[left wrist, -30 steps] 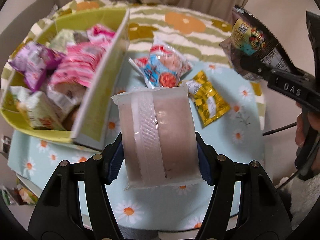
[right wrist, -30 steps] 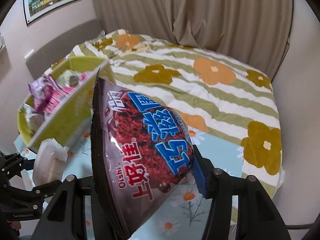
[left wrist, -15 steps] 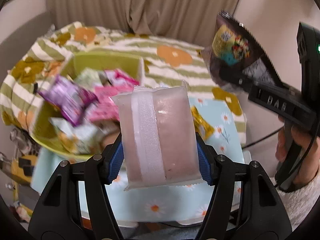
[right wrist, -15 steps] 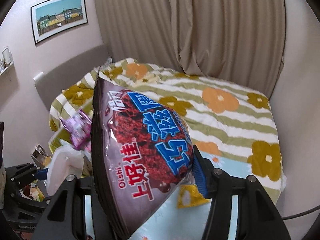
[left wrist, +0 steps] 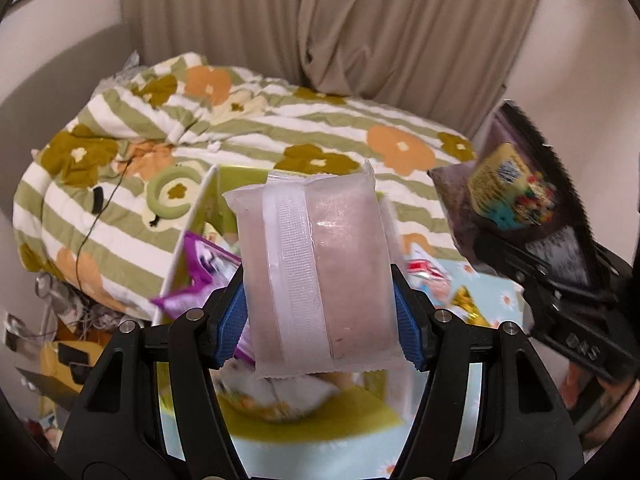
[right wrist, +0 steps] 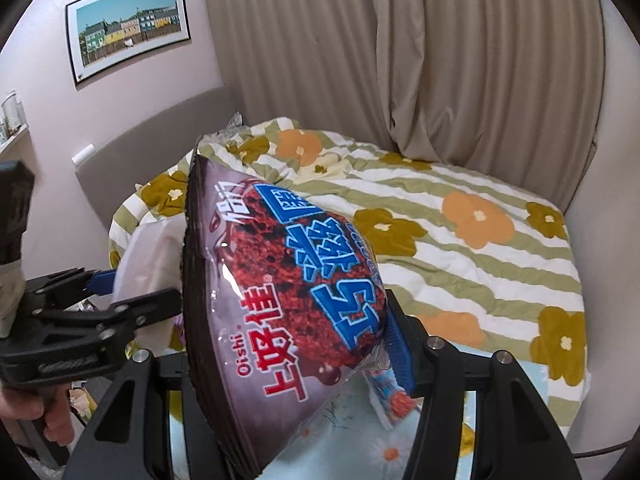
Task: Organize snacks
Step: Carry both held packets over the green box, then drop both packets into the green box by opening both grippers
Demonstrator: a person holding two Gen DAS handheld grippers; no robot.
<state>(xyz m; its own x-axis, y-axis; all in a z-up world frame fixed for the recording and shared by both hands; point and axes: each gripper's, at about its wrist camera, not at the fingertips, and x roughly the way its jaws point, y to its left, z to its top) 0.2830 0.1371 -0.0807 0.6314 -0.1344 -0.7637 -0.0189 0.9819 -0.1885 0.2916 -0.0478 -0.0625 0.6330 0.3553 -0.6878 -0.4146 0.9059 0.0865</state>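
Snacks filled both grippers. Only the left wrist view showed the yellow-green cardboard box (left wrist: 280, 420) below, with a purple foil packet (left wrist: 200, 276) and other wrappers inside it, and a gold foil packet (left wrist: 466, 306) lying on the pale blue daisy-print cloth (left wrist: 496, 300) just right of the box. Only the right wrist view showed the framed picture of coloured houses (right wrist: 128, 32) on the wall above the green-striped flowered quilt (right wrist: 480, 232).

The left gripper (left wrist: 320, 328) was clamped on a translucent pinkish plastic pouch with a white seam strip (left wrist: 316, 272); its blue-padded fingers (left wrist: 230, 326) pressed the pouch's lower sides, and the pouch stood upright between the jaws, above the box.

The right gripper (right wrist: 288, 344) was closed on a dark brown Oishi snack bag with blue lettering (right wrist: 280, 292), which sat tilted between its jaws, top edge leaning left, held in the air to the right of the box. In the left wrist view the same bag (left wrist: 516, 200) appeared blurred.
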